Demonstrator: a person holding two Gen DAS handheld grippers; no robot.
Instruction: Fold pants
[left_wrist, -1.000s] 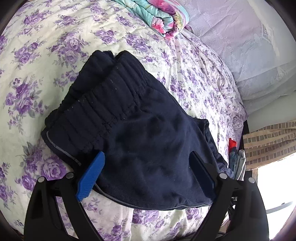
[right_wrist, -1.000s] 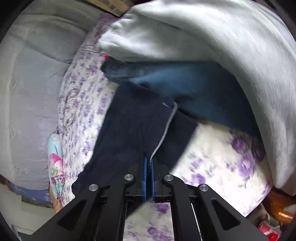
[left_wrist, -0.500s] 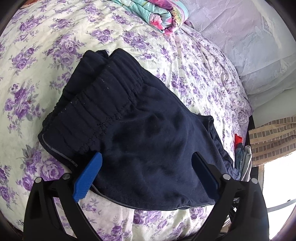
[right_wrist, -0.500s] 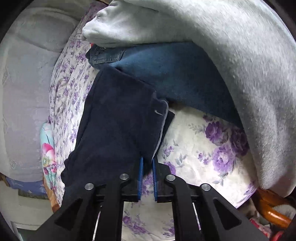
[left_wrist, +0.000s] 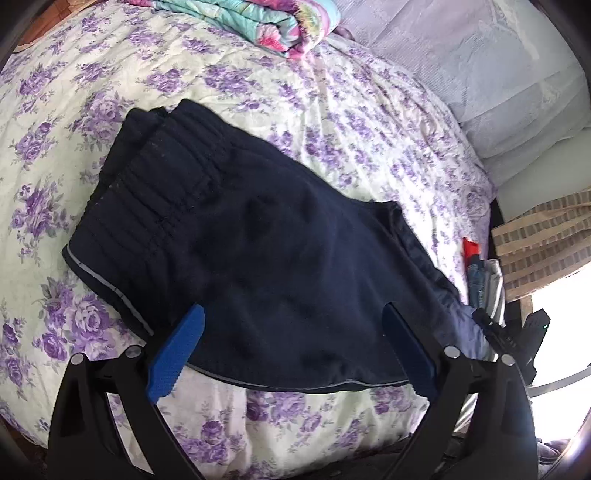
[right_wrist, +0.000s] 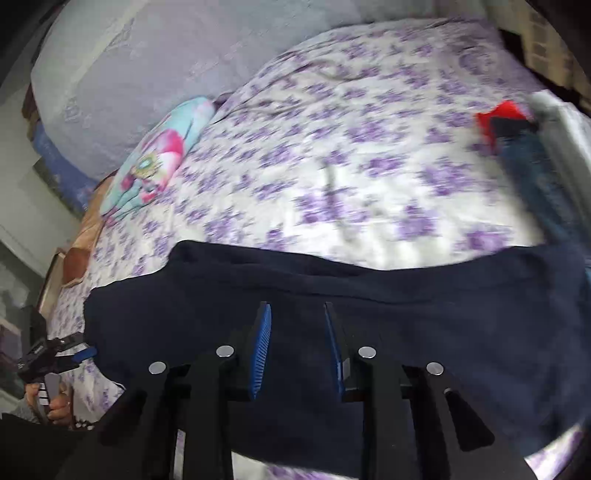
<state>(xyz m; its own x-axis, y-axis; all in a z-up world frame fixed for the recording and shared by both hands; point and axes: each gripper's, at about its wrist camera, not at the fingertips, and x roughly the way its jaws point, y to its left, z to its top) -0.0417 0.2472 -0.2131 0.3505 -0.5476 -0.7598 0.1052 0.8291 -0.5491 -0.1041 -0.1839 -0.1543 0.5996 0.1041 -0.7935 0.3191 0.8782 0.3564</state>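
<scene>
Pants (left_wrist: 266, 266), dark navy, lie folded on the bed (left_wrist: 55, 122), which has a cover with purple flowers. The elastic waistband is at the far left end in the left wrist view, and a thin grey stripe runs along the near edge.

The left gripper (left_wrist: 295, 350) has its two blue pads spread wide apart. The pants are seen between them, but the pads do not clamp the cloth, and I cannot tell if the tips touch it. Nothing is held.

The right gripper (right_wrist: 297, 347) is over the dark cloth in its own view. Its blue pads are only a little apart, a narrow gap, and no fabric is between them. Whether the tips rest on the pants or are just above them is not clear, because this view is blurred.

A hand (right_wrist: 55, 402) holds the left gripper at the low left edge of the right wrist view.

A rolled colourful blanket (left_wrist: 258, 22) lies at the far side of the bed, well apart from the pants. A small pile of clothes (left_wrist: 480, 273) with something red on top is at the right edge of the bed.
</scene>
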